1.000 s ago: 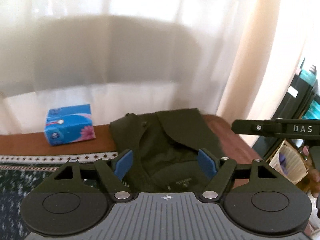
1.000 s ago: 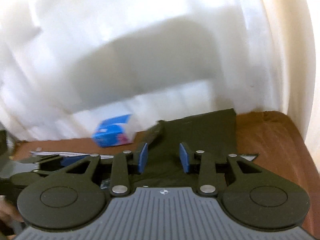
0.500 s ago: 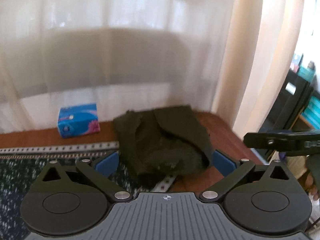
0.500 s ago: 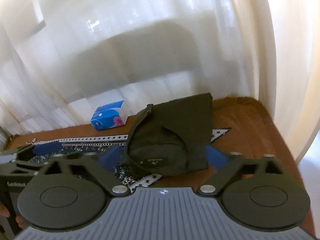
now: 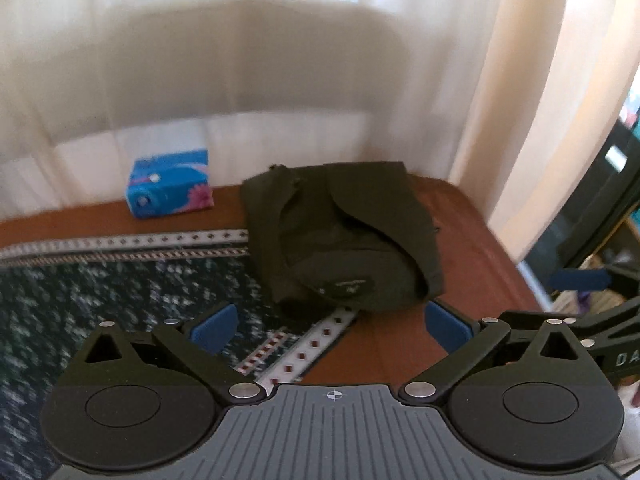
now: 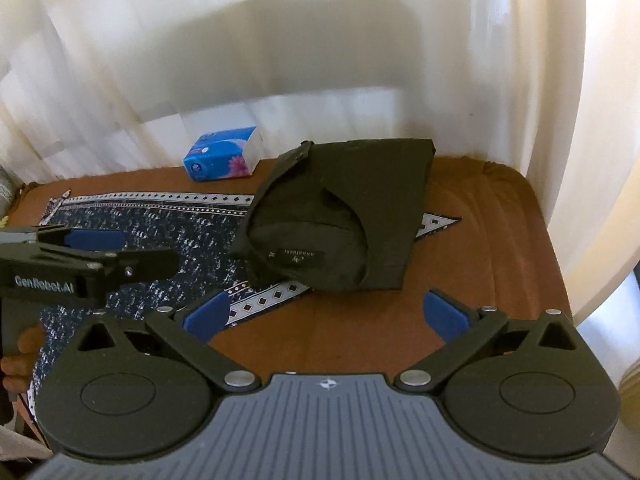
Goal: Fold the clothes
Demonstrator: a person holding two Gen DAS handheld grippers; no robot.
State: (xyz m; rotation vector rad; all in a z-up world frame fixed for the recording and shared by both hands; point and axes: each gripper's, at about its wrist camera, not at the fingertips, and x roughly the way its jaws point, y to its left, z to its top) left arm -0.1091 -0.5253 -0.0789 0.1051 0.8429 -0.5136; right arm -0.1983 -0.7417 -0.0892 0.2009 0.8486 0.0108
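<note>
A dark olive garment (image 5: 344, 240) (image 6: 336, 216) lies folded into a compact bundle at the back of the brown table (image 5: 472, 248) (image 6: 488, 240), its neck label facing me. My left gripper (image 5: 330, 326) hovers open in front of the bundle, holding nothing. My right gripper (image 6: 326, 316) also stands open and empty, a short way back from the garment's near edge. The left gripper (image 6: 92, 240) appears from the side at the left of the right wrist view. The right gripper's blue pad (image 5: 580, 280) shows at the right edge of the left wrist view.
A dark patterned cloth with a white diamond border (image 5: 120, 280) (image 6: 168, 232) covers the table's left part, under the garment's edge. A blue tissue pack (image 5: 170, 188) (image 6: 222, 154) stands at the back. White curtains (image 6: 280, 40) hang behind. A person's hand (image 6: 18, 364) holds the left gripper.
Both grippers have opened wide and drawn back and upward from the garment, which now lies released as a folded bundle. The views have pulled away from the table.
</note>
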